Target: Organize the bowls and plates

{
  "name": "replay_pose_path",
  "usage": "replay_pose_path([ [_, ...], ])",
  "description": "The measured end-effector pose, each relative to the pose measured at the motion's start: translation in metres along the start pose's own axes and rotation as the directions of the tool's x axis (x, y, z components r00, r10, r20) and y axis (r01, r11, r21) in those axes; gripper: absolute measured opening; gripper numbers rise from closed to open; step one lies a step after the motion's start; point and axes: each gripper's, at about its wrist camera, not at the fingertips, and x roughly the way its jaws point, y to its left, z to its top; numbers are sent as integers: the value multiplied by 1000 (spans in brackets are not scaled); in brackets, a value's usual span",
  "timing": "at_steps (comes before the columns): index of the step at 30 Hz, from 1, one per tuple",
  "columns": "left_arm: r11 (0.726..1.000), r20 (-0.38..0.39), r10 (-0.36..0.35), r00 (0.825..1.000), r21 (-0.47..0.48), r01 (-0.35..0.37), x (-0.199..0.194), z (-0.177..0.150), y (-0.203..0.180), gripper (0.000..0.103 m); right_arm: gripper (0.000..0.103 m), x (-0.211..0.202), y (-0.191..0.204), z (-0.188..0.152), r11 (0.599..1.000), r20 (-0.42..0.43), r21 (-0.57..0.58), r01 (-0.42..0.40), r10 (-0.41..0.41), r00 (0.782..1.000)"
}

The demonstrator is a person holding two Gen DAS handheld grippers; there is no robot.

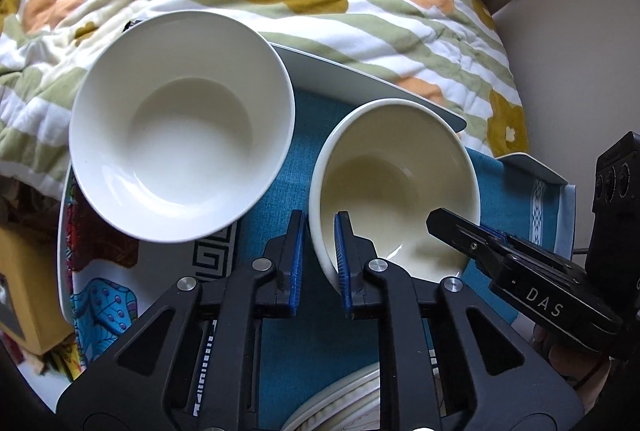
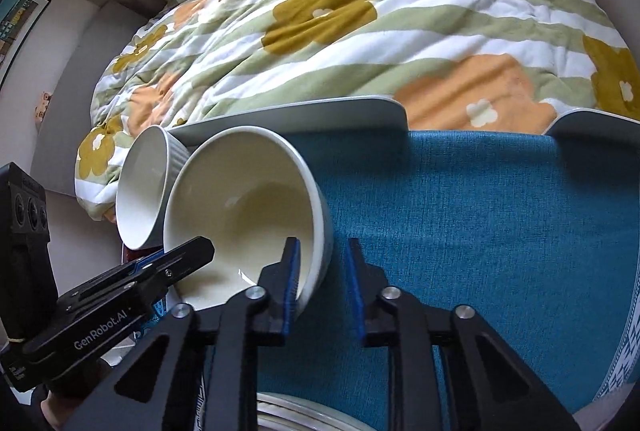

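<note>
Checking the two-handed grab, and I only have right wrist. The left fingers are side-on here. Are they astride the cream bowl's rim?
Observer: Yes. The left gripper has one finger inside the cream bowl and one outside, closed on its wall.
Operator: What is the white bowl next to it sitting on?
Observer: The white bowl sits on a colourful patterned plate with a Greek-key border.
Operator: Anything in the white bowl?
Observer: No. Its whole inside shows in the left wrist view, and it is empty.
</note>
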Motion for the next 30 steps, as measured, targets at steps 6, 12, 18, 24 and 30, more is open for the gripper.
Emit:
replay_pose_path([
  [6,999,13,24,1000,37,-24,-3,-2,-8,13,15,0,3,0,1000,5,-7,19,-19,1000],
  [12,997,45,12,999,75,-16,-23,-8,-25,13,15,-22,-1,-7,1000,46,7,11,-11,999],
  [18,992,103,-7,995,130,-7,-61,-25,-63,13,15,-71,-5,-19,1000,112,5,5,-5,994],
  [24,983,154,-36,987,184,7,-93,-59,-119,13,15,-134,-27,-46,1000,190,3,3,-3,982],
  [30,976,176,-55,983,219,16,-107,-112,-184,13,15,-192,-66,-84,1000,243,0,11,-11,970],
])
